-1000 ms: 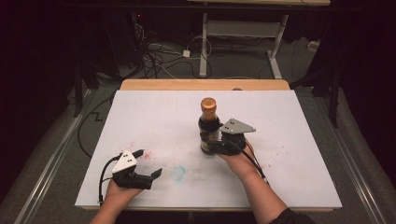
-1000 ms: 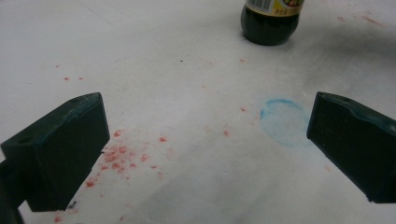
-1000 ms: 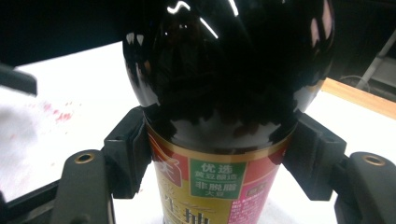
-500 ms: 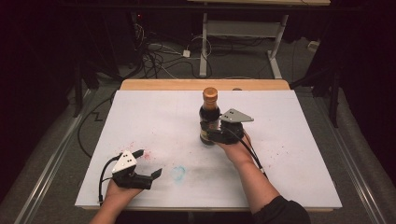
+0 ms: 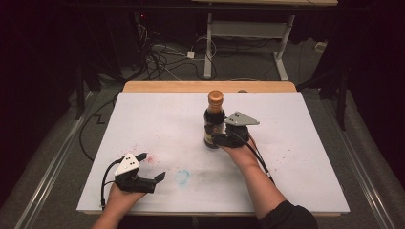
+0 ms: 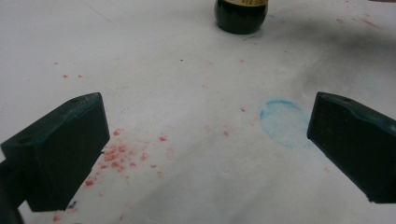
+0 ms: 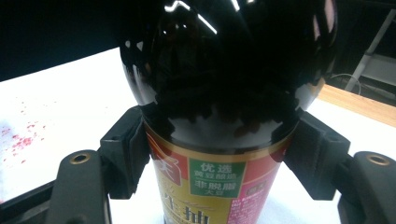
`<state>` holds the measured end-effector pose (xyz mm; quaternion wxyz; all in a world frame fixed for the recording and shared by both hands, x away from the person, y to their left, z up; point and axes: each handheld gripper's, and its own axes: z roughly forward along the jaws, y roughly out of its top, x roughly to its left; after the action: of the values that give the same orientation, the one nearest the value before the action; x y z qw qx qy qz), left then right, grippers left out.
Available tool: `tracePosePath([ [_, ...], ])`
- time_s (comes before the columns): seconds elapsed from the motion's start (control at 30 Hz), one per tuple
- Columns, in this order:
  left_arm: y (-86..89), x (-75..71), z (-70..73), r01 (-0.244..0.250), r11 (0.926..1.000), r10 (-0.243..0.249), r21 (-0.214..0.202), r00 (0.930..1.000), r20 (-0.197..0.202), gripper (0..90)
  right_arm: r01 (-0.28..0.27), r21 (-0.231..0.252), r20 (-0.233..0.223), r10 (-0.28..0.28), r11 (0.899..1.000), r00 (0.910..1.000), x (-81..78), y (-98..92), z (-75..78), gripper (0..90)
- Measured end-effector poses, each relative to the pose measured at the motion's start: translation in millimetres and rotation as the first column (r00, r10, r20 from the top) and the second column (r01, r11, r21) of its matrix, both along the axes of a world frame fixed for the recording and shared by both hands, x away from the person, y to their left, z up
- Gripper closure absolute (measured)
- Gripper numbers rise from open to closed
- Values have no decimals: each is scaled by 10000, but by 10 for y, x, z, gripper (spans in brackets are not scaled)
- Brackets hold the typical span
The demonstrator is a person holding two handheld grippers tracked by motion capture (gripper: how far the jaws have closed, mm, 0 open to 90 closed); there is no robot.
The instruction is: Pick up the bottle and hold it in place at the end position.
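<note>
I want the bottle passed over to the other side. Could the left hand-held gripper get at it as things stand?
Probably yes: the left hand-held gripper is open, with bare table up to the bottle, though the right hand-held gripper already clamps its body.

Black tools [image 5: 144, 169], grey three-cornered plates

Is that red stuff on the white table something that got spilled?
Possibly: red specks dot the white table near the left gripper, beside a smudged blue ring. The bottle stands upright, capped.

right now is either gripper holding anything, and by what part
The right gripper clamps the dark bottle by its labelled body; the left gripper is open, holding nothing.
</note>
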<state>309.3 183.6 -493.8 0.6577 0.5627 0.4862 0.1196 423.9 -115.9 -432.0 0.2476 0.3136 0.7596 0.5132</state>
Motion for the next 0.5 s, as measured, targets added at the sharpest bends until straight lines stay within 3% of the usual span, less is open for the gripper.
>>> tracePosePath([
  [0.27,-17,26,10,-12,10000,13,50,9999,-166,0,18,-31,-109,-18,10000,9999,1,-17,4,270],
  [0.43,-66,50,45,50,10000,-50,-84,10000,33,0,-63,-63,-355,61,10000,9994,-19,-85,7,252],
  [0.5,-90,90,92,109,9993,-111,-345,9999,-64,0,-89,-141,-305,84,9999,9995,-53,-112,13,259],
])
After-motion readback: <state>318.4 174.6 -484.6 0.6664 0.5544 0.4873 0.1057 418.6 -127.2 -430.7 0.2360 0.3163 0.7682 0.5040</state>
